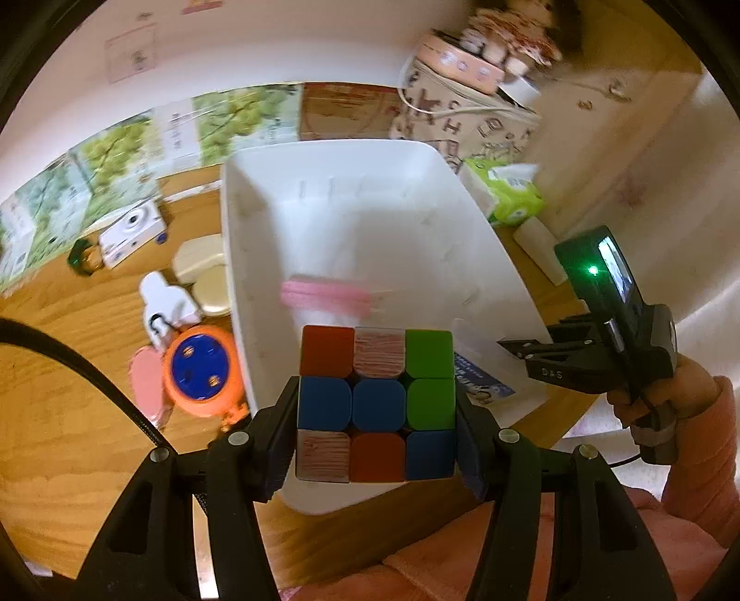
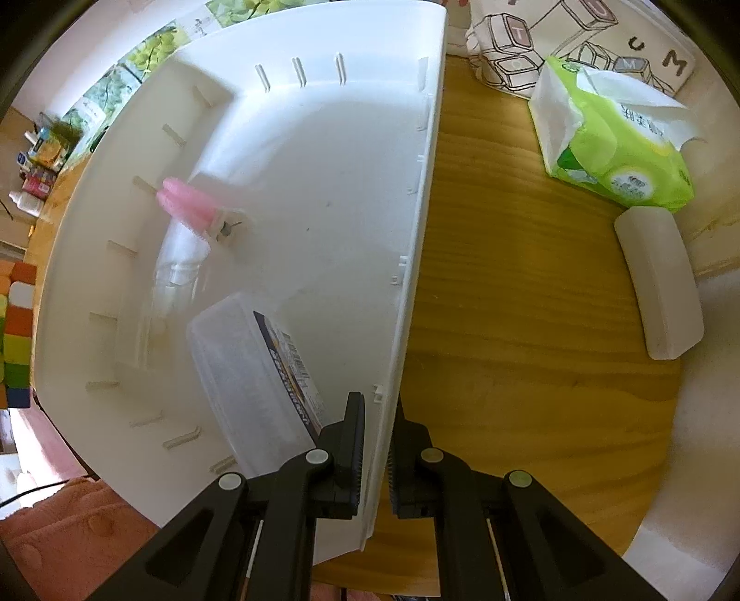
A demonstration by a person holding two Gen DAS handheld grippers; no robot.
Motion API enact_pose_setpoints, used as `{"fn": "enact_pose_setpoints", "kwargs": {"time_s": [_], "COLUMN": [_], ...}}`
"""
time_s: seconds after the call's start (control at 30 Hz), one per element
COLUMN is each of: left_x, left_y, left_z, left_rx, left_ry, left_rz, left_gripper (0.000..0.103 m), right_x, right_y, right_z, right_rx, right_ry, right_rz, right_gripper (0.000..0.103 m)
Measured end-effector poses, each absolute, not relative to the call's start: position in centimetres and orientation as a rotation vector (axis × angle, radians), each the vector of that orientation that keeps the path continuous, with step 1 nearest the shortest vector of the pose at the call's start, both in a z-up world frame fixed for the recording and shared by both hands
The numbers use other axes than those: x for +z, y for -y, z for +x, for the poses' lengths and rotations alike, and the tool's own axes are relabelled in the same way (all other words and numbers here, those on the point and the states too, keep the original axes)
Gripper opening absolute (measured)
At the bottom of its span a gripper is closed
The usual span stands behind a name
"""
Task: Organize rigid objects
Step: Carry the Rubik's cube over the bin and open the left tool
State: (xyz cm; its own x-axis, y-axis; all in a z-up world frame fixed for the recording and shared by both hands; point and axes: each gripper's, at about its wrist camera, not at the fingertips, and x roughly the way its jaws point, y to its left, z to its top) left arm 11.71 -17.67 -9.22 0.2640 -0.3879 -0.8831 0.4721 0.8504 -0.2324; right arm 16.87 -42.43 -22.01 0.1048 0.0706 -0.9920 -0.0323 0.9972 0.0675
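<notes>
My left gripper (image 1: 375,411) is shut on a colourful puzzle cube (image 1: 375,403) and holds it above the near rim of a white plastic bin (image 1: 249,259). The cube's edge also shows at the far left of the right wrist view (image 2: 18,333). My right gripper (image 2: 380,434) is shut on the bin's right wall (image 2: 416,222), one finger inside and one outside; it also shows in the left wrist view (image 1: 522,351). Inside the bin lie a pink-capped clear bottle (image 2: 185,217) and a clear plastic box with a printed label (image 2: 259,370).
On the wooden table left of the bin lie an orange and blue round toy (image 1: 200,367), a white toy camera (image 1: 132,229), cream cases (image 1: 200,254) and a white figure (image 1: 164,305). Right of the bin are a green tissue pack (image 2: 615,143), a white case (image 2: 659,286) and a printed bag (image 2: 578,41).
</notes>
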Motion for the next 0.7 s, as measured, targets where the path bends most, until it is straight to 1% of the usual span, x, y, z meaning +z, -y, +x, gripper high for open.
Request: {"fn": "enact_pose_setpoints", "kwargs": {"time_s": [0.3,0.63,0.67,0.7], "left_x": [-10.1,-11.0,-11.1,-11.1], "left_y": [21.2,23.1,23.2,23.2], "left_z": [11.9,12.4,12.5,12.5], "left_rx": [-0.639,-0.656,-0.656,-0.66], "left_ry": [-1.159,-1.175,-1.18,-1.184], "left_rz": [0.129,0.17,0.175,0.174], "left_gripper": [0.062,0.062,0.063,0.067], "right_x": [-22.5,-23.2,-23.3,-23.4], "right_y": [40.9,39.5,39.3,39.2], "right_z": [16.9,17.1,17.1,17.2], "right_rx": [0.092,0.093,0.091,0.089], "right_ry": [-1.476,-1.493,-1.496,-1.499], "right_rz": [-0.007,-0.063,-0.063,-0.063], "right_gripper": [0.008,0.008,0.008,0.008]}}
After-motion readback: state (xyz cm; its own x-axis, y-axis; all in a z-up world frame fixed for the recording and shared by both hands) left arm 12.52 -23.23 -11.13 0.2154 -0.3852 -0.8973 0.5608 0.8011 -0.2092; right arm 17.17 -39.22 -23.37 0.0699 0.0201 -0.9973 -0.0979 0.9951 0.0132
